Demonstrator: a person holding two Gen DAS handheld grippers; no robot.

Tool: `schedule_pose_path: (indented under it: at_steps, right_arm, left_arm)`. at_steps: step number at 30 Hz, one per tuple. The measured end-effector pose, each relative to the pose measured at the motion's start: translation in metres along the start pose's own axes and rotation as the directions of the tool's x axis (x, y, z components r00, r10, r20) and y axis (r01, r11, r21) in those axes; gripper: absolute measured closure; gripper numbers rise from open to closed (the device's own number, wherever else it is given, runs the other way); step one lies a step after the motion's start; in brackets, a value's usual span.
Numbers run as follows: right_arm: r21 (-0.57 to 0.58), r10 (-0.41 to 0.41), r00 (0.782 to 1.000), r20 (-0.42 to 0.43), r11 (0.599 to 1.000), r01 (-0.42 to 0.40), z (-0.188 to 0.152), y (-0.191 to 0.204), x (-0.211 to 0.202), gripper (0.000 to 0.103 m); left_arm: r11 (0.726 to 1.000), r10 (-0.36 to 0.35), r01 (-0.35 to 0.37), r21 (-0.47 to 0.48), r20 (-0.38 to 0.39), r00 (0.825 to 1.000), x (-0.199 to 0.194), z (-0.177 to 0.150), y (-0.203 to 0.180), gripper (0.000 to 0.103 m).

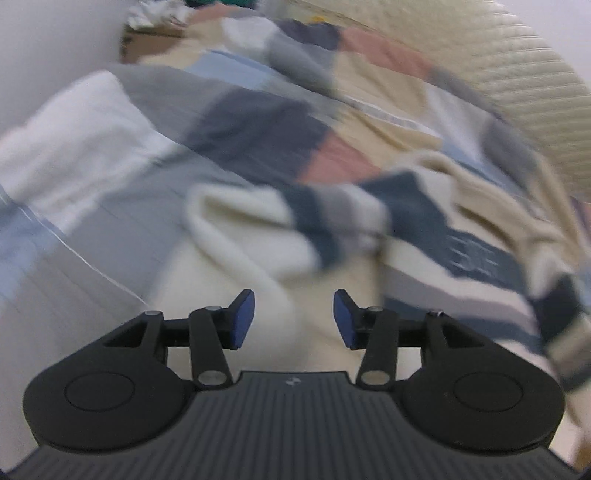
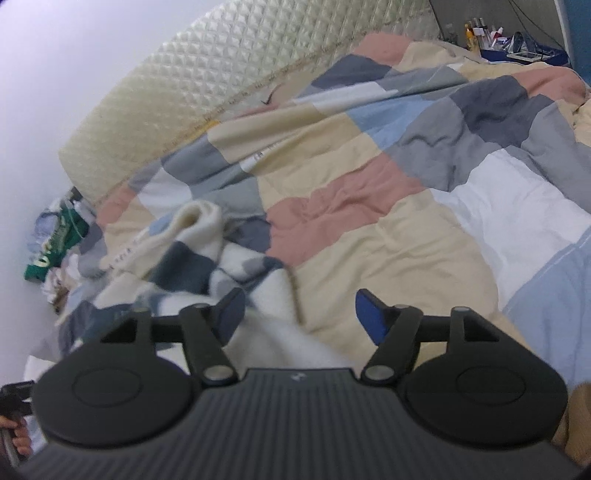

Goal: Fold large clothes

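**Two wrist views, one bed**

Each fisheye looks forward along its gripper's fingers, tilted down, close over the patchwork quilt (image 2: 369,206). Both views share the cream-and-navy sweater (image 1: 280,236) and the quilted headboard (image 2: 207,74) — the left view is blurred, the right sharper.

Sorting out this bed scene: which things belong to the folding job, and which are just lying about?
Job:
striped sweater
left gripper, open
right gripper, open

Lying about:
patchwork quilt
quilted headboard
green clothes pile
bottles

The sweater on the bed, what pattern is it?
Cream sweater with dark blue and grey blocks, clearest in the right wrist view.
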State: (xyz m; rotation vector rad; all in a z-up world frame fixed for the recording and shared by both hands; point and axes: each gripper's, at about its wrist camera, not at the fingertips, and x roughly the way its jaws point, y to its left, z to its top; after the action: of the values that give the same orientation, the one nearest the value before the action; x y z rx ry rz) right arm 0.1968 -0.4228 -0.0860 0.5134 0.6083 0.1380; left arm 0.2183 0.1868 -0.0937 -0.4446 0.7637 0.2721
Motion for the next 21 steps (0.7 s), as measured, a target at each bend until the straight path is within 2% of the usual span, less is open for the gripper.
schedule_pose_path:
  at_steps: [2, 7, 11, 13, 15, 19, 21]
  right_arm:
    - [-0.006, 0.007, 1.000, 0.012, 1.000, -0.007, -0.005, 0.005, -0.010, 0.019]
    - [-0.039, -0.012, 1.000, 0.006, 0.999, 0.012, -0.016, 0.016, -0.019, 0.019]
    - [-0.077, -0.101, 0.992, -0.072, 0.992, 0.096, -0.027, 0.016, 0.000, 0.019]
    - [-0.078, -0.154, 0.984, -0.090, 0.986, 0.147, -0.030, 0.012, 0.009, 0.019]
    - [-0.055, -0.187, 0.975, -0.122, 0.982, 0.181, -0.032, 0.005, 0.019, 0.019]
    - [-0.032, -0.097, 0.976, -0.197, 0.995, 0.093, -0.040, 0.001, 0.036, 0.016]
    - [-0.057, -0.088, 0.974, -0.211, 0.995, 0.077, -0.043, 0.007, 0.041, 0.017]
  left_arm:
    - [0.999, -0.051, 0.050, -0.014, -0.042, 0.998, -0.007, -0.015, -0.020, 0.049]
    - [0.986, -0.169, 0.169, -0.016, -0.141, 0.975, -0.011, -0.056, -0.067, 0.044]
    - [0.973, -0.231, 0.229, -0.036, -0.193, 0.953, -0.007, -0.090, -0.089, 0.039]
    - [0.972, -0.236, 0.233, -0.039, -0.199, 0.951, -0.004, -0.099, -0.093, 0.039]
    - [0.975, -0.220, 0.217, -0.041, -0.184, 0.958, -0.003, -0.105, -0.090, 0.039]
    - [0.974, -0.222, 0.210, -0.087, -0.169, 0.960, 0.005, -0.108, -0.074, 0.037]
    - [0.971, -0.232, 0.217, -0.101, -0.167, 0.958, 0.005, -0.110, -0.069, 0.036]
